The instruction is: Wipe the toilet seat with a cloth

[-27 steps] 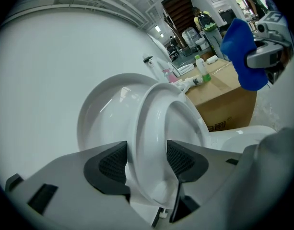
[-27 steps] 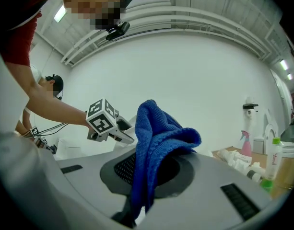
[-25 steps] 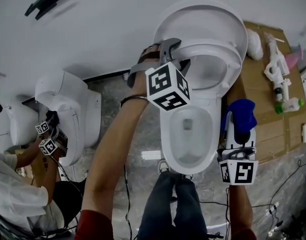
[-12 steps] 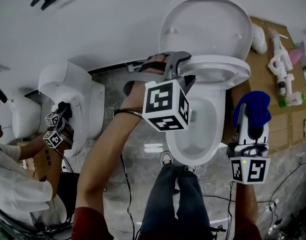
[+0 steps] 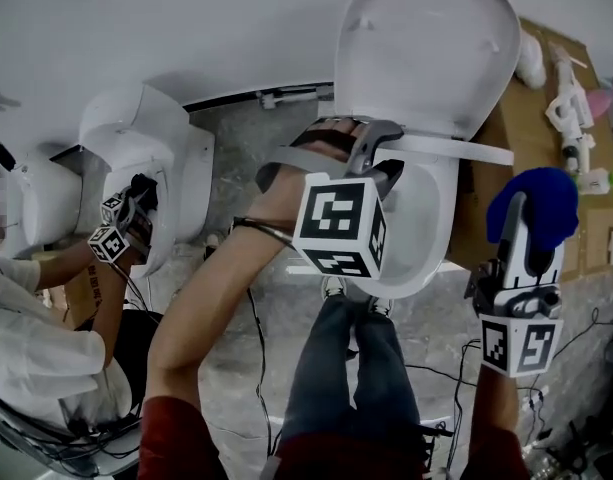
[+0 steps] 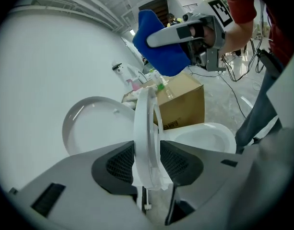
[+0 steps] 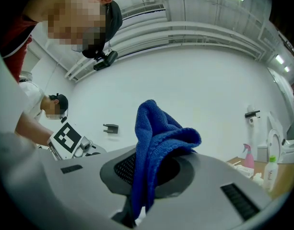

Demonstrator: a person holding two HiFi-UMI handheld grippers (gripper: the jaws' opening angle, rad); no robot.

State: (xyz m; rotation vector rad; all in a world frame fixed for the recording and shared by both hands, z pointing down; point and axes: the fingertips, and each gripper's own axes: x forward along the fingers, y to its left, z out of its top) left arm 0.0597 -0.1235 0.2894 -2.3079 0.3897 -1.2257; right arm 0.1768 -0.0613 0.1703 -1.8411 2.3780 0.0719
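Note:
The white toilet's lid (image 5: 426, 48) stands up against the wall. Its seat ring (image 5: 456, 151) hangs part way down over the bowl (image 5: 421, 228), edge-on in the head view. My left gripper (image 5: 381, 148) has the ring's left rim between its jaws, which have just been closing. In the left gripper view the seat (image 6: 146, 128) runs upright between the two pads, and my left gripper (image 6: 147, 162) presses it on both sides. My right gripper (image 5: 531, 218) hovers to the right of the bowl, shut on a blue cloth (image 5: 541, 203). The cloth (image 7: 154, 147) bulges out over the right gripper (image 7: 147, 169).
A cardboard box (image 5: 496, 198) stands right of the toilet, with spray bottles (image 5: 576, 108) on top. Other toilets (image 5: 151, 178) line the wall at left, where another person (image 5: 46, 358) works with grippers. My legs (image 5: 351, 368) stand before the bowl. Cables lie on the floor.
The seat ring has swung down from the lid with my left gripper at its rim. The right gripper with the cloth has risen and drifted right.

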